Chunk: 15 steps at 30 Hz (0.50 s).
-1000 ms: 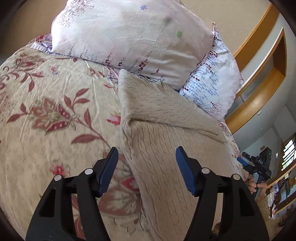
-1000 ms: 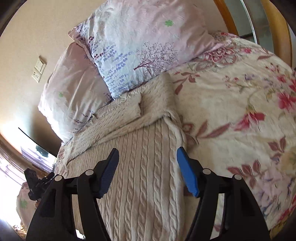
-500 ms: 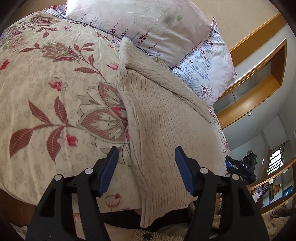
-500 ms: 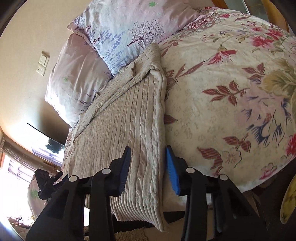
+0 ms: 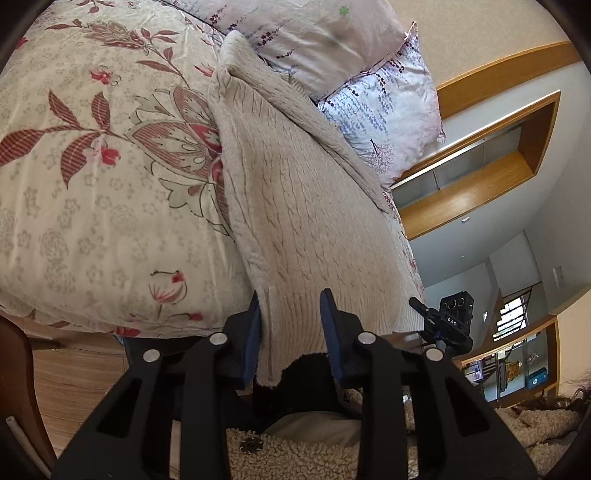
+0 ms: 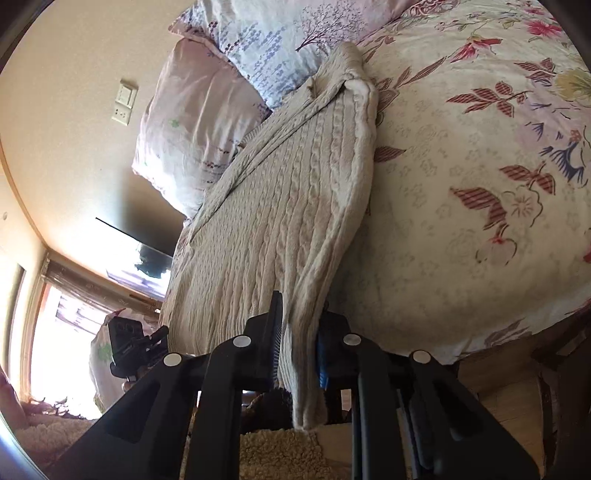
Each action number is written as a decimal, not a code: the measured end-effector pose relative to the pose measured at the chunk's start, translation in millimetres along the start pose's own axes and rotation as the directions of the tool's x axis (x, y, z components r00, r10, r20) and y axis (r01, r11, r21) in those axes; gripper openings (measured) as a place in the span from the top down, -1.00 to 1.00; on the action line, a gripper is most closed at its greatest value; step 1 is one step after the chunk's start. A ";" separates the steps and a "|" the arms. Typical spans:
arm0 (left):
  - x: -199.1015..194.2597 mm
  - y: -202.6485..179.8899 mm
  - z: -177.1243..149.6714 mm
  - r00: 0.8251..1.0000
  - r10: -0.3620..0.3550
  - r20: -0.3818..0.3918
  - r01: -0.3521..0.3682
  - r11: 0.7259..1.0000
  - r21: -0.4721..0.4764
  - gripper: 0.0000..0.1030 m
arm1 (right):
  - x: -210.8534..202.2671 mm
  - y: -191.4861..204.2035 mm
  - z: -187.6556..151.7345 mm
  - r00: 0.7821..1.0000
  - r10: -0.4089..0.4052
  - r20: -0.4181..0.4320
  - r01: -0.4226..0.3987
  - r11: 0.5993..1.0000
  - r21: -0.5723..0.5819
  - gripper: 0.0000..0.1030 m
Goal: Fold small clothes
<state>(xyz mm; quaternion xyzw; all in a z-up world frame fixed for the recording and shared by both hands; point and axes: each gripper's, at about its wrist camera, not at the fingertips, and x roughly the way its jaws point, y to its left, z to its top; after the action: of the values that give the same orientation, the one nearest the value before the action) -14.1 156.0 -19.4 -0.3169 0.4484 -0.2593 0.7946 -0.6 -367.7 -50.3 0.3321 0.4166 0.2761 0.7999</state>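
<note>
A: What is the left hand-held gripper (image 5: 291, 325) built like?

B: Matte black plastic arms with long cut-out slots, four round silver screws across them, and blue pads (image 5: 330, 332) lining the inner faces of the fingers.

A: And the right hand-held gripper (image 6: 297, 343)?

B: The same: black frame, four silver screws, blue ribbed pads (image 6: 323, 360). Behind both, cream fleece clothing with a metal snap.

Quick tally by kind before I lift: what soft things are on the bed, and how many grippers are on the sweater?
Sweater: 1
Pillows: 2
Floral quilt: 1
Grippers, left gripper and right gripper, at the sweater's hem corners: 2
Total: 6
</note>
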 end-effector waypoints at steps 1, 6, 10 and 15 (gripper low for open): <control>1.1 -1.8 -0.6 1.000 0.004 -0.003 -0.004 1.000 0.005 0.43 | 1.0 3.7 -1.7 1.000 -0.006 -0.008 0.006 1.000 -0.020 0.68; 12.9 -12.7 -1.3 0.997 0.039 -0.068 -0.035 0.998 0.058 0.85 | 0.6 25.2 0.0 0.998 -0.053 0.031 0.057 0.990 -0.131 0.84; 6.5 -24.2 9.2 0.998 0.070 0.000 -0.069 0.990 0.125 0.87 | -12.9 45.5 9.3 0.983 -0.059 0.173 0.095 0.973 -0.212 0.85; -23.0 -33.0 49.7 0.981 0.104 0.166 -0.129 0.980 0.149 0.88 | -28.1 74.3 26.4 0.920 -0.112 0.375 0.237 0.922 -0.306 0.85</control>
<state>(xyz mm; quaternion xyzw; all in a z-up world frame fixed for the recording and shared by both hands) 14.6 163.6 37.2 -0.2449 0.3798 -0.2214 0.8641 -4.5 -349.2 31.2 0.1909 0.2408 0.2076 0.9287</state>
